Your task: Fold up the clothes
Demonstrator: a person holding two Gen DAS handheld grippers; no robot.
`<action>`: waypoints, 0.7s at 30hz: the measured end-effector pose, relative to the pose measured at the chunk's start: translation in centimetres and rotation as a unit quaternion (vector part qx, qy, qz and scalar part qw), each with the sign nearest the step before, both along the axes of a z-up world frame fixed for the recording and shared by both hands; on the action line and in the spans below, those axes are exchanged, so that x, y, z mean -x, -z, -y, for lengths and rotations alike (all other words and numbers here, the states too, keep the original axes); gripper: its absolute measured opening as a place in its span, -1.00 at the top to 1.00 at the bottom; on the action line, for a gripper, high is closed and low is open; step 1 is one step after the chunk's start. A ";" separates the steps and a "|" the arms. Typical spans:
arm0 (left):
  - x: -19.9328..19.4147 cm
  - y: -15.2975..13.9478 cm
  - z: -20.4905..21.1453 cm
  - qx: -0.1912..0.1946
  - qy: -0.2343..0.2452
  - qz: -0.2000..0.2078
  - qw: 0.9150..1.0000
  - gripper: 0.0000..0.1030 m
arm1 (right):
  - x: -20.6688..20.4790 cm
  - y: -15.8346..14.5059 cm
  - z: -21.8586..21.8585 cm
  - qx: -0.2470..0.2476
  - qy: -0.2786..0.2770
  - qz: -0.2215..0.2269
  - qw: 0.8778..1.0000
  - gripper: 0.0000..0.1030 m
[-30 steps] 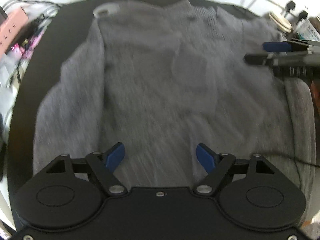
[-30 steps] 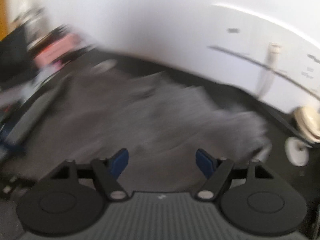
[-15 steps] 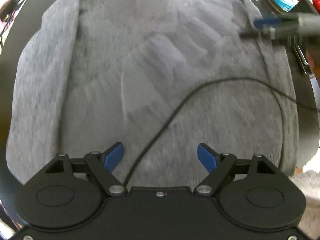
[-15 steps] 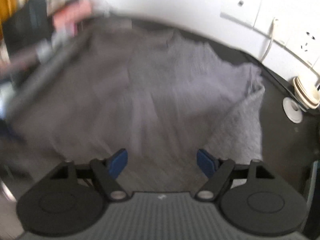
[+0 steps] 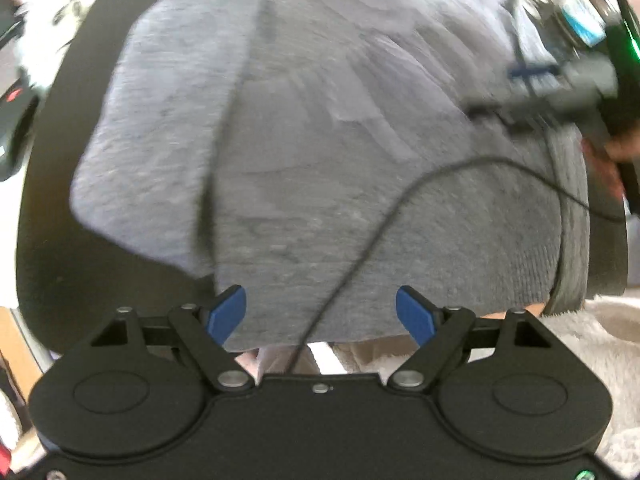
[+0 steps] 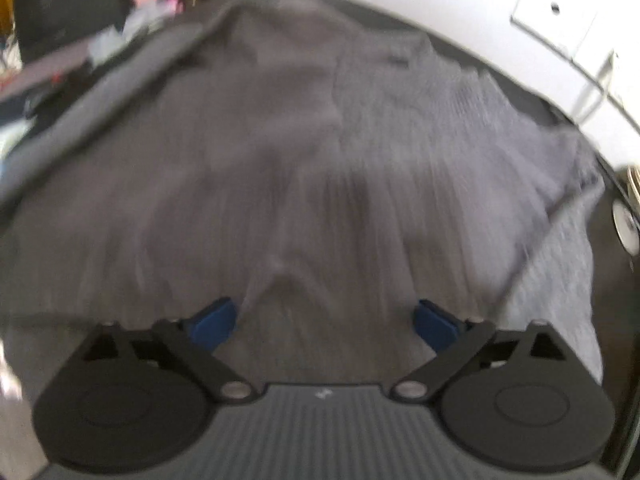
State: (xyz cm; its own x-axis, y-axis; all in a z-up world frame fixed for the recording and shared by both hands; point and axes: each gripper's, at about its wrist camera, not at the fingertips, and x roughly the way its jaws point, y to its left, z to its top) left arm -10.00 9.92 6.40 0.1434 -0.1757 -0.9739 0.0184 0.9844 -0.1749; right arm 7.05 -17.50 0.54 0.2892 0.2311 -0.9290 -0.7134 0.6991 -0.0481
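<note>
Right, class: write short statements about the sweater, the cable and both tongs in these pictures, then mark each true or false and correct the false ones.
1. The grey sweater lies spread on a dark table. True.
2. The left tongs clamp a sleeve. False: they are open, holding nothing.
3. A thin black cable trails across the sweater. True.
4. The right tongs are shut. False: their jaws are opening, above the fabric.

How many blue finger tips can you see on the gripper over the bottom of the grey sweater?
2. One blue fingertip sits at the left, the other at the right, both over the sweater's bottom hem, wide apart with nothing pinched.
</note>
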 end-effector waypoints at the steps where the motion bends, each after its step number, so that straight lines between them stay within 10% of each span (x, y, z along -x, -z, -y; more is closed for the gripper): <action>1: 0.1 -0.2 -0.6 -0.002 -0.010 0.004 1.000 -0.61 | 0.1 0.0 0.8 0.010 0.004 -0.006 1.000 -0.92; 12: -4.5 -2.2 -0.8 0.015 -0.096 0.080 0.992 -0.62 | -1.1 -3.0 1.3 -0.076 0.109 0.080 0.988 -0.92; 21: -9.9 0.5 5.8 -0.027 -0.040 0.104 0.993 -0.69 | -0.8 0.3 1.5 0.014 0.067 0.012 0.998 -0.92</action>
